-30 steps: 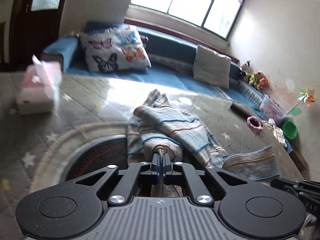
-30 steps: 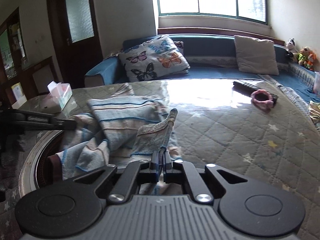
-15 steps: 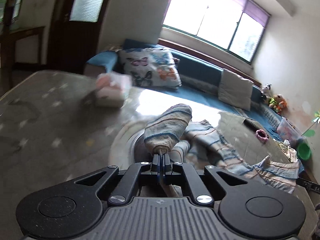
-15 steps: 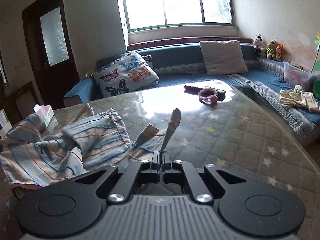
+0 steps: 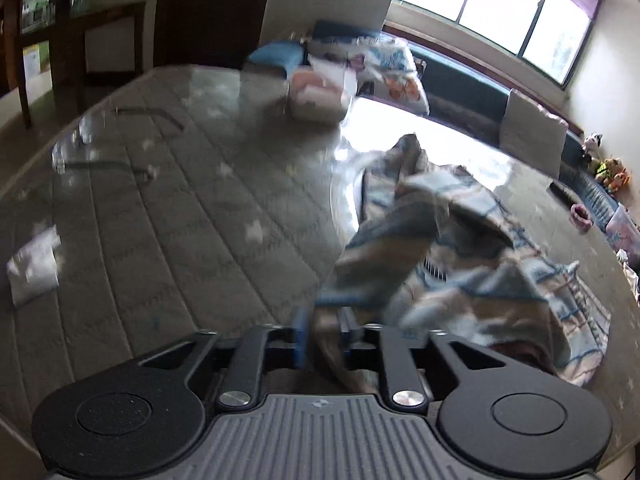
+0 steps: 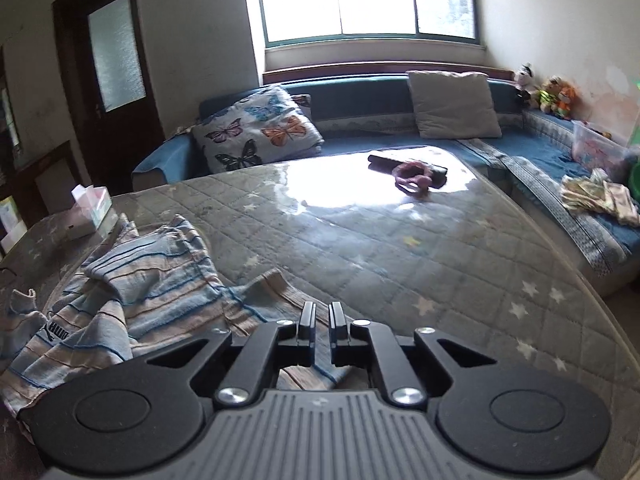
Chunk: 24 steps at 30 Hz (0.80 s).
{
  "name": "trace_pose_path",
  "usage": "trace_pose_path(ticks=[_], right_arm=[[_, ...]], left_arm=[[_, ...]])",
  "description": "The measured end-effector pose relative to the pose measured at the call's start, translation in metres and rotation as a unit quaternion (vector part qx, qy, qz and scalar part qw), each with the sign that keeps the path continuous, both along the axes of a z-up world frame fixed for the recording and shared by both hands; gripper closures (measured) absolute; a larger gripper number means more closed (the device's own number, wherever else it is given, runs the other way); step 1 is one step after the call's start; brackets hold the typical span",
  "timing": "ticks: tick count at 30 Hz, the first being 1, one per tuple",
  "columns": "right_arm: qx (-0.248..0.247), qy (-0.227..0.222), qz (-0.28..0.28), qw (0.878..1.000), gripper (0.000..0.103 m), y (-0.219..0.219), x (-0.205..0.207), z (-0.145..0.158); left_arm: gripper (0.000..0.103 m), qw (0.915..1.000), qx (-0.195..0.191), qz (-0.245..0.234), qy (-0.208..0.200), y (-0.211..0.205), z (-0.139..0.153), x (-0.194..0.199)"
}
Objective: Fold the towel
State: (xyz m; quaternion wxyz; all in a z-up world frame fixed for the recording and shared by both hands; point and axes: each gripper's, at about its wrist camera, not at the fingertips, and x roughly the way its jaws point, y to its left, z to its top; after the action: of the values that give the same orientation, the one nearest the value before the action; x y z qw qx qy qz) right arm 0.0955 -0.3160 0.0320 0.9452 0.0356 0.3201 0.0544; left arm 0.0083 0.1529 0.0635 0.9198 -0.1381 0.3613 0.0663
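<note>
Both hand-held grippers newly parted, towel [image 6: 152,292] released.

Place: a home living room.
Seating: blue corner sofa [image 6: 400,92] at 12 o'clock with butterfly cushion [image 6: 256,132].
Other signs: stuffed toys [image 6: 552,92] at 2 o'clock, tissue box [image 6: 90,210], wooden door [image 6: 112,80].

The left gripper [image 5: 322,334] is held low and level, its jaws parted by a gap with a fold of the towel [image 5: 452,256] between them. The right gripper [image 6: 322,322] is likewise low, jaws slightly apart and gripping nothing.
</note>
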Motion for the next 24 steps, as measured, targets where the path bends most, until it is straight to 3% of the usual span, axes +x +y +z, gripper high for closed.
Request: trace_pose_path(ticks=[4, 12, 24], right_arm=[[-0.004, 0.000, 0.041, 0.999, 0.096, 0.025, 0.025, 0.005], [-0.025, 0.010, 0.127, 0.992, 0.095, 0.093, 0.100, 0.004], [-0.049, 0.038, 0.196, 0.979, 0.093, 0.172, 0.204, -0.034]], left_arm=[[0.074, 0.9999, 0.016, 0.006, -0.002, 0.006, 0.003, 0.007], [0.075, 0.9994, 0.026, -0.016, -0.015, 0.006, 0.000, 0.080], [0.074, 0.9969, 0.033, -0.070, 0.011, -0.010, -0.027, 0.194]])
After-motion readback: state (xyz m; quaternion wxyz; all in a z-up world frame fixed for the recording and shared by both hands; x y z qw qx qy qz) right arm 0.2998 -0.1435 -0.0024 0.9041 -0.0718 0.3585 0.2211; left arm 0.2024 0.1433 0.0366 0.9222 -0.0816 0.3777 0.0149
